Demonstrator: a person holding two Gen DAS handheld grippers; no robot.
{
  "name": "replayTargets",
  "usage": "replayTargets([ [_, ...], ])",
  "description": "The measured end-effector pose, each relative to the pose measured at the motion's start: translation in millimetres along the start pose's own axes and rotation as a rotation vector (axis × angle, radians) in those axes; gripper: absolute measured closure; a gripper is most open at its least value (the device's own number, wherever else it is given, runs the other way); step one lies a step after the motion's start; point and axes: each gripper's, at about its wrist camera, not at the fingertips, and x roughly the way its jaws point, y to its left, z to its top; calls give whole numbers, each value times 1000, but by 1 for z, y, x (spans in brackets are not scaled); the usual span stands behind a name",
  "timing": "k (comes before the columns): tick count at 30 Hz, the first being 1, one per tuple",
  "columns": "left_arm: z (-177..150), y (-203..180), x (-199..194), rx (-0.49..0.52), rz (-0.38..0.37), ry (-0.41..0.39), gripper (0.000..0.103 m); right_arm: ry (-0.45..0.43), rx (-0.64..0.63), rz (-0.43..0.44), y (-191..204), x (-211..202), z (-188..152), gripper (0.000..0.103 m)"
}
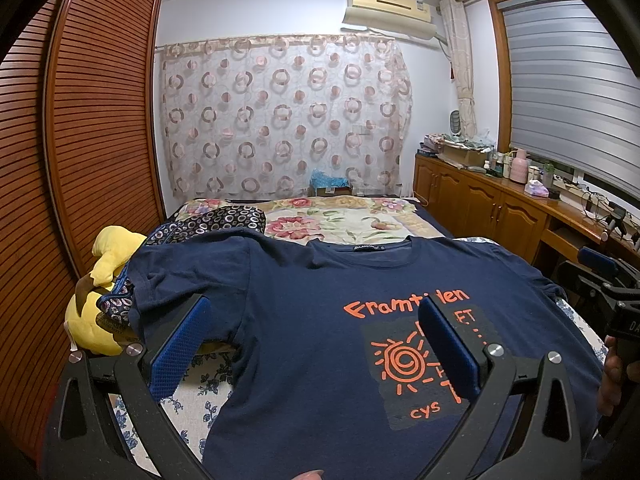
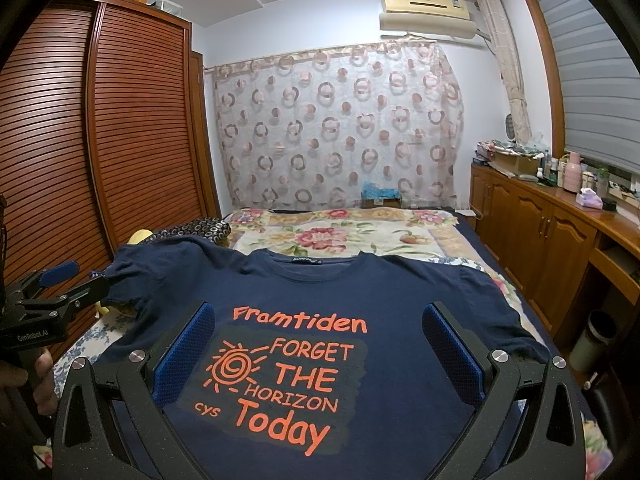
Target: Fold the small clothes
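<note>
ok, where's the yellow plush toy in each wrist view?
Left wrist: yellow plush toy at the left edge, beside the navy t-shirt sleeve.
Right wrist: only a yellow sliver shows beyond the shirt's left shoulder.
Shared landmark: the air conditioner high on the far wall.

Count: 1 navy T-shirt (image 2: 320, 292), 2 grippers, left (image 1: 316, 316) and right (image 2: 320, 320), 1 yellow plush toy (image 1: 108, 264), probably 1 patterned dark cloth (image 1: 224, 220).

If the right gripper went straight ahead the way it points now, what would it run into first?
Most likely the navy T-shirt spread on the bed. The right gripper is open and aimed over the orange print, with nothing between them. Its height above the cloth is unclear.
</note>
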Motion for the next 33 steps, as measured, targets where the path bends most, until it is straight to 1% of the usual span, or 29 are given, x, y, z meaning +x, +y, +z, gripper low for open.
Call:
replayTargets([
  [7,0,0,0,-1,-1,4,0,2,0,4,1,1,-1,0],
  [11,0,2,2,3,-10,23,0,16,5,23,3,6,-3,0],
  [17,-4,10,11,21,9,60,0,47,4,43,5,17,-5,0],
  [24,-14,35,21,5,21,100,0,94,-7,82,8,34,-4,0],
  [30,-16,61,26,-4,44,118,0,126,-44,118,13,42,-2,0],
  [33,-15,79,28,-10,68,124,0,144,-66,141,18,46,0,0],
])
